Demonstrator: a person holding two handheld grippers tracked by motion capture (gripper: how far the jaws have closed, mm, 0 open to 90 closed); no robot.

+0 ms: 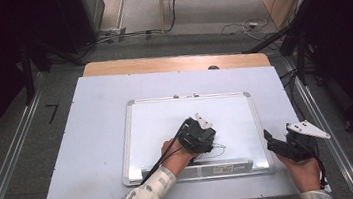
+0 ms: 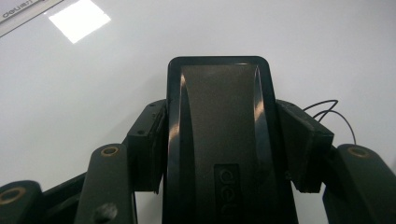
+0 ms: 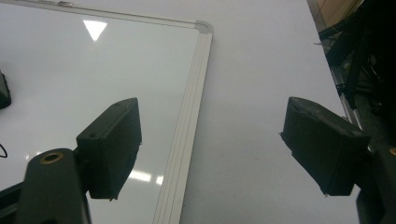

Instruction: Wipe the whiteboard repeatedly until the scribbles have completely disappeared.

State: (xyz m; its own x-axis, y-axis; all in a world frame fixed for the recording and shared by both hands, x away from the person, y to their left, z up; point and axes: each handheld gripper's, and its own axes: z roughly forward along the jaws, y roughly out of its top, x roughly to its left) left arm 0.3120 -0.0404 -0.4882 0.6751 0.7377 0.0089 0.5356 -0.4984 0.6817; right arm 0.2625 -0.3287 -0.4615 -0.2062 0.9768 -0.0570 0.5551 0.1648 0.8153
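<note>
A white whiteboard (image 1: 157,122) with a silver frame lies flat on the table. My left gripper (image 1: 203,141) rests low on its lower middle and is shut on a black eraser (image 2: 217,116), whose felt side faces the board. The jaws clamp the eraser's two long sides in the left gripper view (image 2: 219,140). A thin black pen scribble (image 2: 329,109) lies just beside the eraser. My right gripper (image 1: 272,144) hovers at the board's lower right corner and is open. In the right gripper view (image 3: 212,140) its fingers (image 3: 114,140) straddle the board's frame (image 3: 189,121) with nothing between them.
A pale sheet (image 1: 98,138) covers the wooden table (image 1: 175,62). The board's tray with a label strip (image 1: 217,169) runs along its near edge. Cables (image 1: 246,25) lie on the floor beyond, and dark stands (image 1: 303,39) flank the table's right side.
</note>
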